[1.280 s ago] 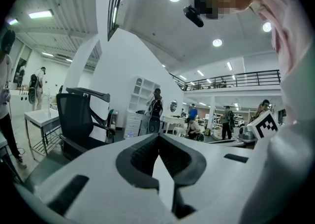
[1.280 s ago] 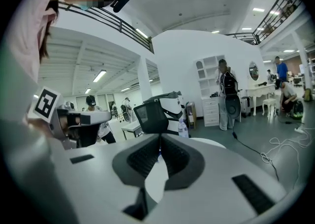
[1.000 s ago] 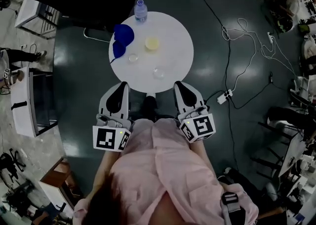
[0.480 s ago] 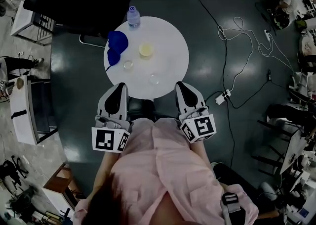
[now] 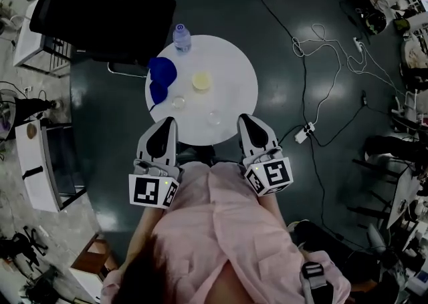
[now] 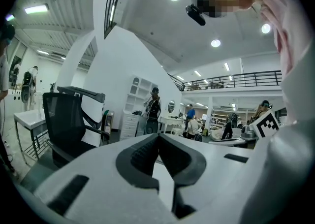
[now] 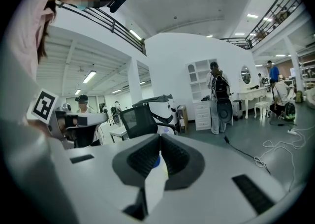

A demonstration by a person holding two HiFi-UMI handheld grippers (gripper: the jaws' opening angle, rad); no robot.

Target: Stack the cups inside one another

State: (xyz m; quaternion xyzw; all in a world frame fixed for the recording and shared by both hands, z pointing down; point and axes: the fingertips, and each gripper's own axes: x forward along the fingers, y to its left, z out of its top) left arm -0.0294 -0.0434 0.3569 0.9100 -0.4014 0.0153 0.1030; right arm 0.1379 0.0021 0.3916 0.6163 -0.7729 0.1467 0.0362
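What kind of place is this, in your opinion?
Probably a large open workshop or lab hall, not a home: a black office chair beside the round white table, cables and a power strip on the dark floor, and a railed mezzanine overhead.

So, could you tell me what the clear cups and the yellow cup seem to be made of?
The clear cups look like transparent plastic, glass not excluded: the table shows through. The yellow cup looks opaque, likely plastic; finish unclear.
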